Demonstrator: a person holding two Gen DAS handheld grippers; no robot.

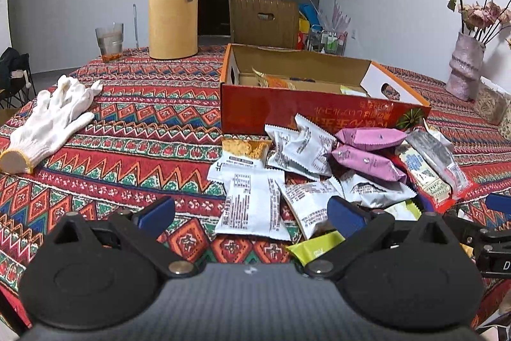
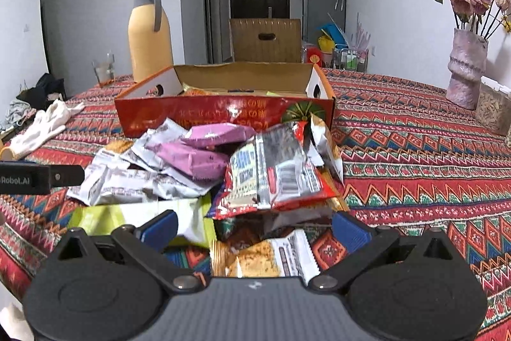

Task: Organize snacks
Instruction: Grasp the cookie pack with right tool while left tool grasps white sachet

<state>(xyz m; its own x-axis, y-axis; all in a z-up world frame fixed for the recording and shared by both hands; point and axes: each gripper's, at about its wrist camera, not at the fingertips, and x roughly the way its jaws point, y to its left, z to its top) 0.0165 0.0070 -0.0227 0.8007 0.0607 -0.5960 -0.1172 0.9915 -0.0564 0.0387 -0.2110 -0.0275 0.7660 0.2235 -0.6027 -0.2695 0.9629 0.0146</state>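
Lying on a patterned cloth [image 1: 134, 130], from left to right: a white glove [image 1: 51, 120], a glass [image 1: 110, 42], a yellow jug [image 1: 174, 8], an open red box [image 1: 306, 111] and a vase [image 1: 464, 66] of dried flowers. A few packets sit inside the box. The snack pile [image 1: 322, 168] rests just in front of the box's near wall, touching it. In the left wrist view, the left claw [image 1: 252, 214] is spread wide and empty; a white packet [image 1: 252, 203] lies between its fingers, beneath them on the cloth, with two pink packets [image 1: 367, 152] beyond to the right. In the right wrist view, the right claw [image 2: 254, 229] is likewise wide and empty, low over the pile's near edge; a crumb-printed packet [image 2: 265, 258] lies between its fingers, a red packet [image 2: 278, 178] just ahead, a green packet [image 2: 134, 216] at its left finger.
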